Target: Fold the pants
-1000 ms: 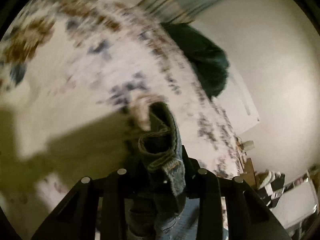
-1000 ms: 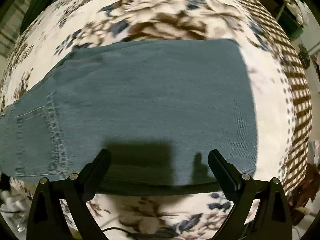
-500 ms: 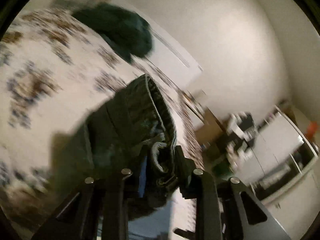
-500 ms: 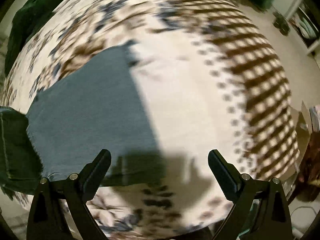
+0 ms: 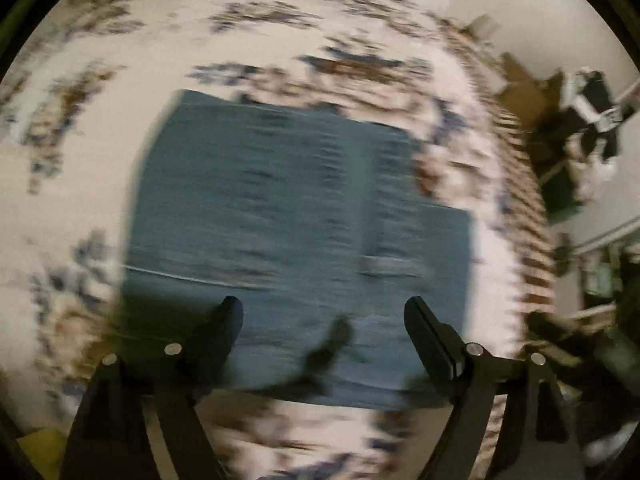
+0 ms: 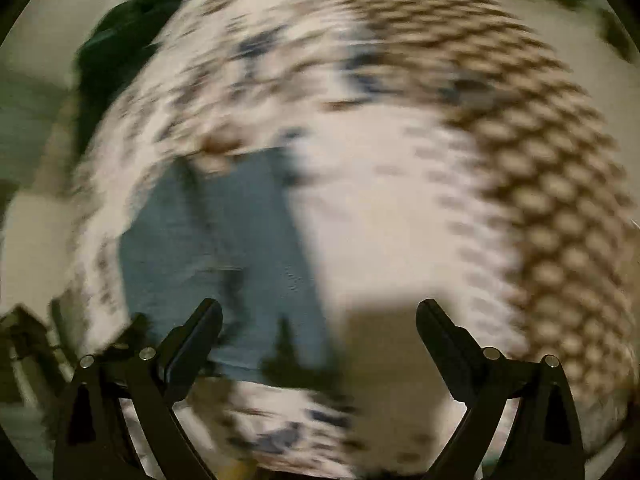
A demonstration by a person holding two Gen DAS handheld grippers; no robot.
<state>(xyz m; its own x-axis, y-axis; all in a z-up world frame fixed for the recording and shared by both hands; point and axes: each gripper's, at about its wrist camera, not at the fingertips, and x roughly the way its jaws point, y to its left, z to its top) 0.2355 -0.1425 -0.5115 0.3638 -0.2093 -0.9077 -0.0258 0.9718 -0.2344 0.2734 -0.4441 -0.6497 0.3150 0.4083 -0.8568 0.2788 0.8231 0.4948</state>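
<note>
The blue jeans (image 5: 288,232) lie folded into a flat rectangle on the floral bedspread (image 5: 80,160). My left gripper (image 5: 324,316) is open and empty, above the near edge of the jeans. In the right wrist view the jeans (image 6: 224,256) lie to the left, and my right gripper (image 6: 318,316) is open and empty over their right edge and the bare bedspread (image 6: 400,220). Both views are motion-blurred.
A dark green garment (image 6: 116,52) lies at the far end of the bed. The bed's right edge has a brown checked border (image 6: 560,200). Furniture and clutter (image 5: 580,120) stand on the floor beyond the right side.
My left gripper has let go of the jeans' waistband and opened; the jeans now lie folded over. Both grippers have swung and lifted back from the fabric.
</note>
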